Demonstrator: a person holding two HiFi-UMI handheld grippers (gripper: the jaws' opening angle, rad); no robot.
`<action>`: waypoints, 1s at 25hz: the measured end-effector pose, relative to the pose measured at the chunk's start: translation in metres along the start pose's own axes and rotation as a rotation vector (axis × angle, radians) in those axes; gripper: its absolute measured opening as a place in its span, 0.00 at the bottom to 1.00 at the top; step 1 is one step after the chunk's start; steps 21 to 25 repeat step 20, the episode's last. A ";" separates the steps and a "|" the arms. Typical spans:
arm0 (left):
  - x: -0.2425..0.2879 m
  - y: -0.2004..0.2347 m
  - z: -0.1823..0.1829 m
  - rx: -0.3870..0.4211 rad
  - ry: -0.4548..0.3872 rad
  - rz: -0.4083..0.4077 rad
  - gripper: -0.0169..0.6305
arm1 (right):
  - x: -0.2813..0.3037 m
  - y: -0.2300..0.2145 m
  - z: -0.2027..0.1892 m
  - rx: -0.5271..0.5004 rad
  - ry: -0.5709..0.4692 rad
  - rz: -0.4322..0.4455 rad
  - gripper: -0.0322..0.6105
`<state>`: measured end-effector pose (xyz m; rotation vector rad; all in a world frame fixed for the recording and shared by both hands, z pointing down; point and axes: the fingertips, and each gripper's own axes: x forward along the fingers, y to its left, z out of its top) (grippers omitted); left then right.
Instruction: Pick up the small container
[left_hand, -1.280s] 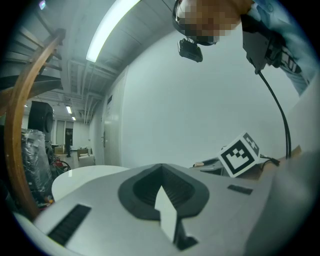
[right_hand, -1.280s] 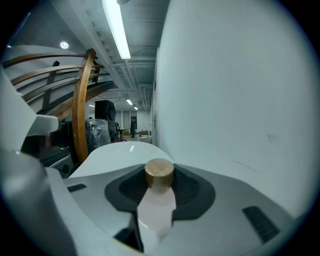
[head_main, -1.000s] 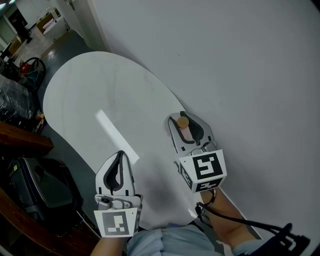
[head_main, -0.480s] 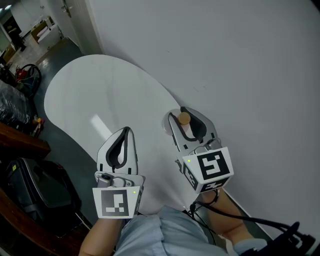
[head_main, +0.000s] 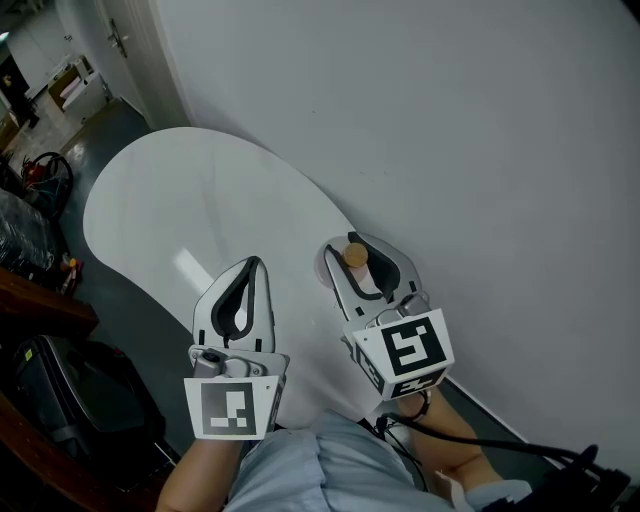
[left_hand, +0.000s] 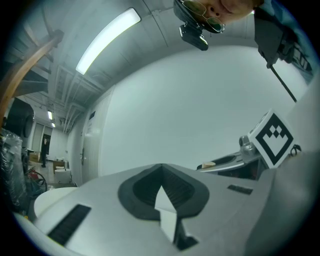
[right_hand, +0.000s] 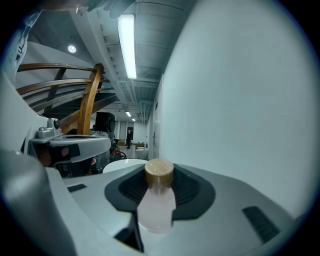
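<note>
- Nothing lying on the white oval worktop (head_main: 180, 210) around the two tongs; bare surface with a bright streak of reflected light near the left tongs (head_main: 254, 262).
- Close along the right side, a plain pale wall (head_main: 450, 120), just beside the worktop's right edge.
- Clamped between the pads of the right tongs (head_main: 358, 242), jaws partly apart: the small container (head_main: 354, 256), translucent pale body with a round wooden lid (right_hand: 159, 172), upright, over the right edge of the worktop by the wall.
- Cannot tell whether its base touches the worktop.
- Left tongs closed tip to tip, holding nothing, to the left of the right tongs and a little nearer, over the near part of the worktop.
- Trailing from the right wrist toward the near right, a dark cable (head_main: 500, 450).
- Below the worktop at near left, a dark case (head_main: 70, 385) beside a brown wooden rail (head_main: 40, 305).
- Grey floor (head_main: 100, 130) at far left, leading to a door (head_main: 120, 40) and some boxes (head_main: 68, 80).
- Overhead in the right gripper view, a long strip light (right_hand: 127, 45) on a ribbed ceiling.
</note>
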<state>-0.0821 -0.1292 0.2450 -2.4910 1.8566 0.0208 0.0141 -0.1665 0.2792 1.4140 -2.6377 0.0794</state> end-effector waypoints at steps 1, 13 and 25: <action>-0.001 0.000 0.001 0.003 -0.003 -0.002 0.02 | -0.001 0.001 0.000 0.000 0.000 0.000 0.24; -0.005 -0.001 0.005 0.009 -0.014 -0.002 0.02 | -0.006 0.002 0.004 0.003 -0.008 -0.003 0.24; -0.005 -0.001 0.006 0.002 -0.013 0.004 0.02 | -0.006 0.001 0.004 0.006 -0.005 -0.003 0.24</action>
